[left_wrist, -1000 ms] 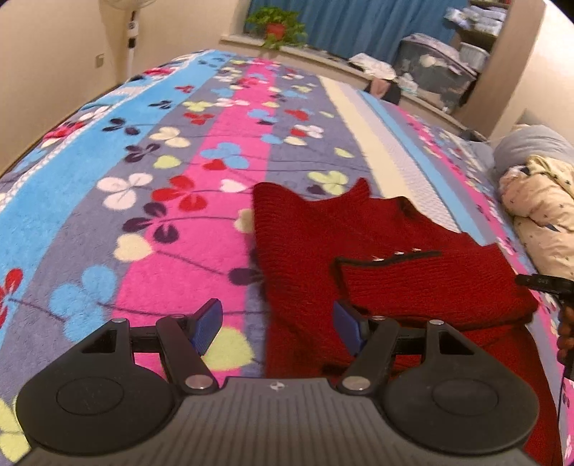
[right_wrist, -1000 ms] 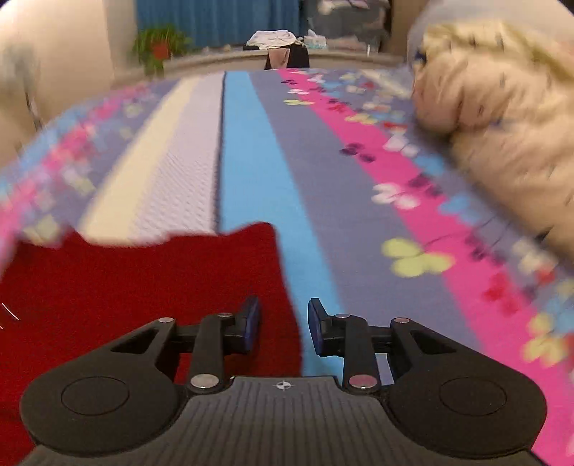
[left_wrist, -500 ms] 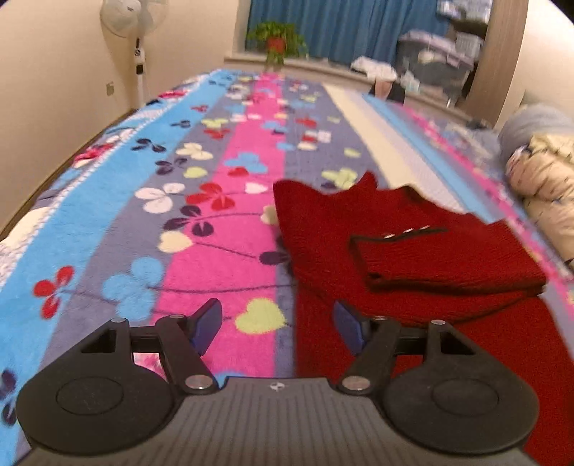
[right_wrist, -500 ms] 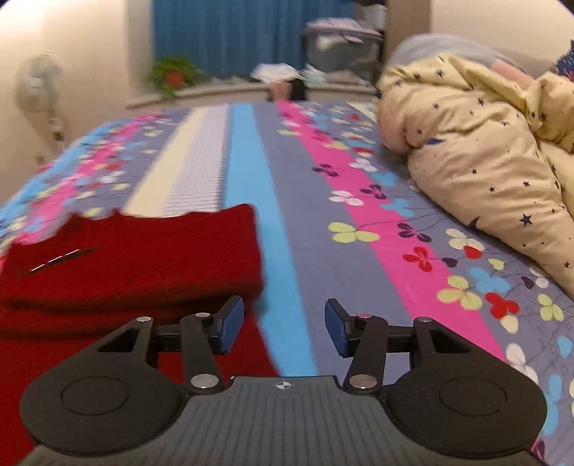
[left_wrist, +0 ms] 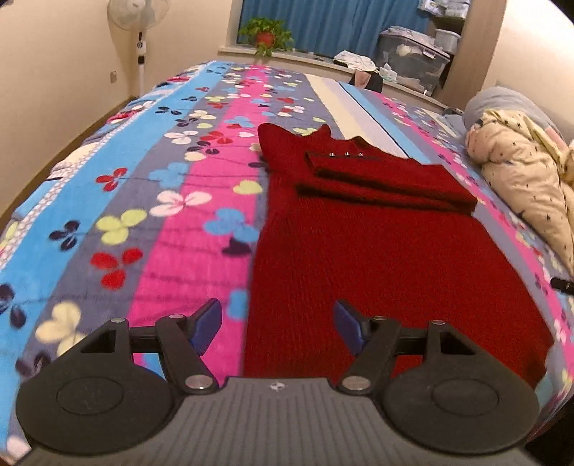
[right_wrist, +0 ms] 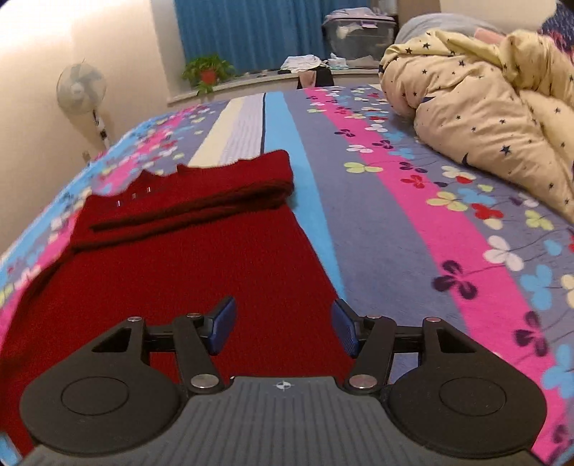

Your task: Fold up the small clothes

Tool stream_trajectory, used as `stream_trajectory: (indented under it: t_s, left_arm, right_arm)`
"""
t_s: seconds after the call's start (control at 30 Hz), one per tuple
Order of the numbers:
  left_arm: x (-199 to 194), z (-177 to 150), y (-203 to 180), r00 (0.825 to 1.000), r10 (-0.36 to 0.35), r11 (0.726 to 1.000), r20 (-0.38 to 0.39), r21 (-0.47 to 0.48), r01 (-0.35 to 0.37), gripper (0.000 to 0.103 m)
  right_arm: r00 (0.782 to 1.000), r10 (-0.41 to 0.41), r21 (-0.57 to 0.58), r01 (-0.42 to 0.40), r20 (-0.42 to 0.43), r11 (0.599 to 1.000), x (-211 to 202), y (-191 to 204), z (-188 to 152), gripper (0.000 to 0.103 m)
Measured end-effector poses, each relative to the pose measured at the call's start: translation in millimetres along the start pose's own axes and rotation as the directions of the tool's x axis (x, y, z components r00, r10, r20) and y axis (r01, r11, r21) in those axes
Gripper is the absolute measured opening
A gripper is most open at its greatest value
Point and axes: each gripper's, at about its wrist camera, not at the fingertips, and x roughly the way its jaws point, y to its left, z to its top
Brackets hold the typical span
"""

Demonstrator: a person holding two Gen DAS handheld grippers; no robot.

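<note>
A dark red knitted sweater (left_wrist: 376, 258) lies flat on the flowered bedspread (left_wrist: 143, 200), with both sleeves (left_wrist: 380, 182) folded across its chest. My left gripper (left_wrist: 278, 322) hangs open over the sweater's near left edge, nothing between its blue pads. In the right wrist view the same sweater (right_wrist: 201, 258) fills the lower left, its folded sleeves (right_wrist: 201, 204) farther back. My right gripper (right_wrist: 283, 322) is above the sweater's near right edge, its jaws opening and empty.
A cream quilt with dark stars (right_wrist: 484, 107) is heaped on the bed's right side. A standing fan (left_wrist: 138, 21) is by the left wall. A potted plant (left_wrist: 265, 32) and storage boxes (left_wrist: 412, 53) line the far sill.
Both grippers have drawn back toward the sweater's near hem, so more of the garment shows. The right gripper's jaws have spread wider; the left stayed open.
</note>
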Motion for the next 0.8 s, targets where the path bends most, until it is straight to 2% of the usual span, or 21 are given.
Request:
stream_trajectory:
  t_s: [0.07,0.17,0.37,0.47,0.6,0.8]
  left_arm:
    - [-3.1,-21.0,0.6,1.000,0.026,1.000,-0.009,0.012,-0.026,0.075]
    - [-2.2,-40.8,6.7,0.998,0.031,0.999,-0.050,-0.036,-0.033,0.075]
    - [-6.7,-51.4,4.4,1.000,0.006,0.998,0.008,-0.059,-0.005,0.075]
    - [-1.9,-56.9,6.6,1.000,0.015,0.995,0.024,-0.096,-0.013,0.075]
    - [10.8,-59.8,11.3,1.000,0.014,0.986,0.008,-0.167,-0.012,0.074]
    - [24.0,-59.2,4.5,0.999,0.029,0.988,-0.033,-0.148,-0.034,0.073]
  right_arm:
    - [1.000,0.000,-0.002,0.000,-0.010,1.000,-8.7,-7.4,-5.9,0.061]
    - [1.000,-0.020,0.002,0.020,-0.007,1.000,-18.4,-18.0,-12.0,0.062]
    - [0.999,-0.040,-0.012,0.040,-0.027,0.999,-18.5,-30.4,-22.3,0.064]
    - [0.998,-0.040,-0.009,0.040,-0.050,0.999,-12.4,-36.9,-23.8,0.064]
    - [0.997,-0.018,0.021,0.020,-0.078,1.000,-4.7,-44.1,-24.9,0.065]
    - [0.989,-0.011,-0.009,0.010,-0.146,1.000,11.2,-43.3,-31.8,0.065]
